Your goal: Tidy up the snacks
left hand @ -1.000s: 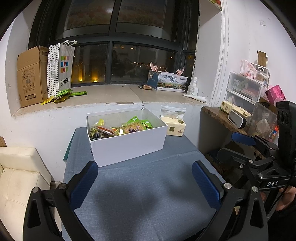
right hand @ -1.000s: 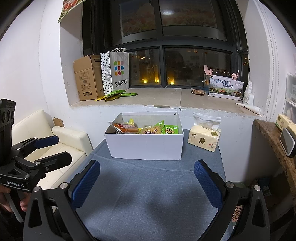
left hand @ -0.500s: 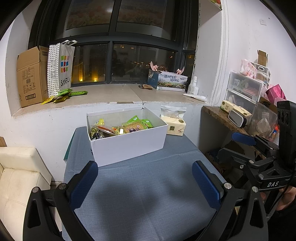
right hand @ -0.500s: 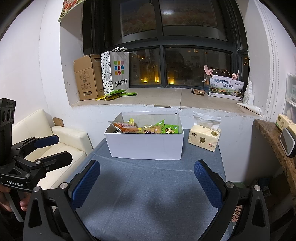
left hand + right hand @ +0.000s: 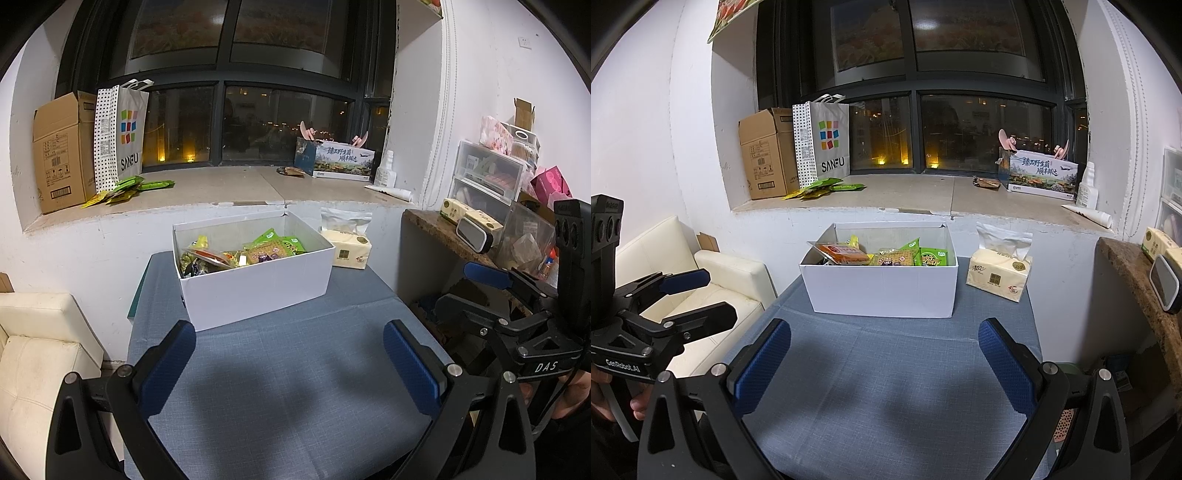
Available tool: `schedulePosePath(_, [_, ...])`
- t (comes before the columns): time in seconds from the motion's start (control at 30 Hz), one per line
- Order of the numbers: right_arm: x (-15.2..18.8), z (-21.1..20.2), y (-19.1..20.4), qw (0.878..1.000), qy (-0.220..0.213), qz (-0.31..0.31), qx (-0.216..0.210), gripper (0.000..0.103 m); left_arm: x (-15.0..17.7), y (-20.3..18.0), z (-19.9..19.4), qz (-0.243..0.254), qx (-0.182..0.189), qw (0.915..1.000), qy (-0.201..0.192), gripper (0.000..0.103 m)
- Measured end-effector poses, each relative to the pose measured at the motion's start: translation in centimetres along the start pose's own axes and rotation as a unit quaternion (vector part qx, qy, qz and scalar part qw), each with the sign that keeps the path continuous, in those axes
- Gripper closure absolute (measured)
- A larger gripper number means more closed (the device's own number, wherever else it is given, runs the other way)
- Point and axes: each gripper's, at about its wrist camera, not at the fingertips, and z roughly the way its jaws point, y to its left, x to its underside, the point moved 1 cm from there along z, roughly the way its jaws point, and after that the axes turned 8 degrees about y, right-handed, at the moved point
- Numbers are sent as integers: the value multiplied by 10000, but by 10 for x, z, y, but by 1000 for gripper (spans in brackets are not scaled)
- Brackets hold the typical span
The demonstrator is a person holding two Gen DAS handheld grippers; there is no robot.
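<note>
A: What sort of room is it?

B: A small white-walled corner at night, with a dark-framed window above a deep stone window ledge (image 5: 908,192). Below the ledge stands a surface covered in blue-grey cloth (image 5: 280,387).

A: And the claws?

B: The left claw (image 5: 290,349) hangs over the near part of the cloth, its blue-padded fingers (image 5: 168,363) spread wide with nothing between them. The right claw (image 5: 884,349) does the same, fingers wide apart and empty. Each shows at the edge of the other's view, held in a hand.

A: Where are the snacks?

B: Straight ahead of both claws, beyond the fingertips, sits an open white cardboard box (image 5: 882,291) on the cloth. Inside lie colourful snack packets (image 5: 886,254): an orange one to the left, green ones to the right. More flat green and yellow snack packets (image 5: 823,186) lie far ahead on the ledge, up and left of the right claw, at the foot of a white SANFU paper bag (image 5: 823,144) and a brown cardboard carton (image 5: 764,155).

A: Anything beside the box?

B: A pale yellow soft pack of tissues (image 5: 999,277), just right of the box, ahead of the right claw's right finger. A cream leather sofa (image 5: 701,284) lies off to the left of the surface.
</note>
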Motion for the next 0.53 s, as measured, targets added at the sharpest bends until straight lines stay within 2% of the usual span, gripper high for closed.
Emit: schedulePosePath(0.53, [1,1,0,10000,5,-12,2,0,0,1,-2,-2,61,10000,-4,0])
